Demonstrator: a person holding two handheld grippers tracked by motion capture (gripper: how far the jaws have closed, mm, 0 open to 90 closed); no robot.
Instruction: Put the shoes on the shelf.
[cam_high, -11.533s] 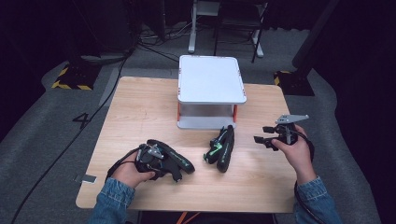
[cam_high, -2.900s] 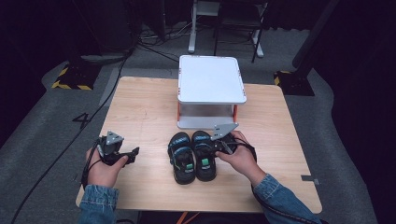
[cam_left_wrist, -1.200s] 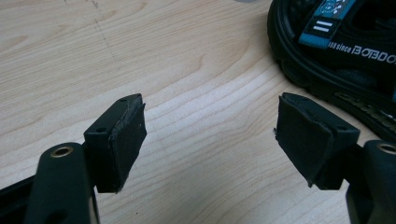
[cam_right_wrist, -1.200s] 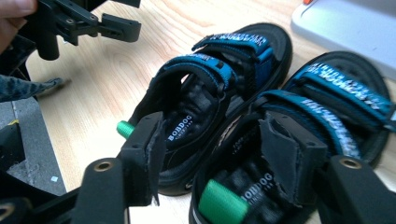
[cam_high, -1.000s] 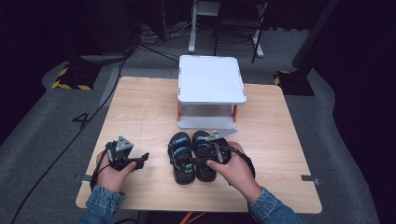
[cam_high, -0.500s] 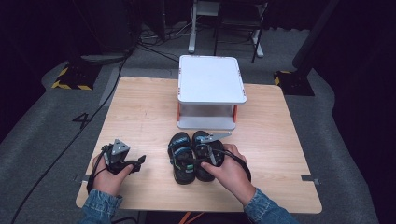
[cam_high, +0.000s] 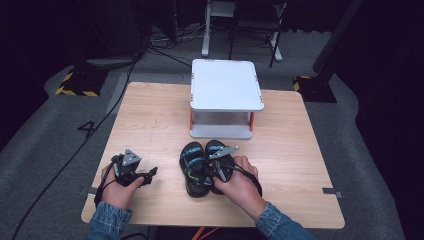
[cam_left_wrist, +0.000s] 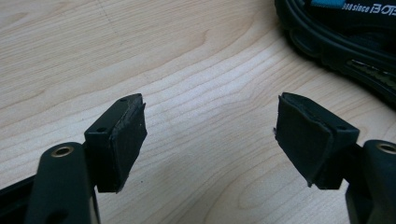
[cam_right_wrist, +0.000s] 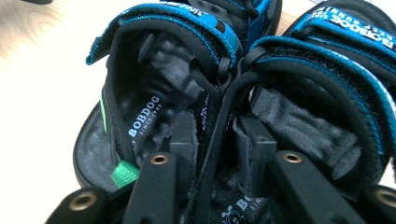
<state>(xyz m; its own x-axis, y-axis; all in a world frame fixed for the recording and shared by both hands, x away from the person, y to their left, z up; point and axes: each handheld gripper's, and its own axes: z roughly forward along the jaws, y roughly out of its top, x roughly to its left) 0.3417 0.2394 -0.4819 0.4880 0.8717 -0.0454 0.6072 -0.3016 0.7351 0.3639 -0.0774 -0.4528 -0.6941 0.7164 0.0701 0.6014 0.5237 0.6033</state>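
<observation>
On the wooden table (cam_high: 150, 120), sandals (cam_right_wrist: 154, 93) read "BOBDOG".

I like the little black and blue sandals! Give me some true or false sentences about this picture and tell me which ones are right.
1. The two sandals lie side by side on the wooden table. True.
2. The right gripper pinches the inner edges of both sandals together. True; its jaws have just been closing on them.
3. The left gripper holds a sandal. False: its jaws stand open over bare wood, beside the sandals.
4. The sandals sit on top of the white stand. False: they lie on the table in front of it.
5. The sandal straps are red. False: they are blue.
</observation>
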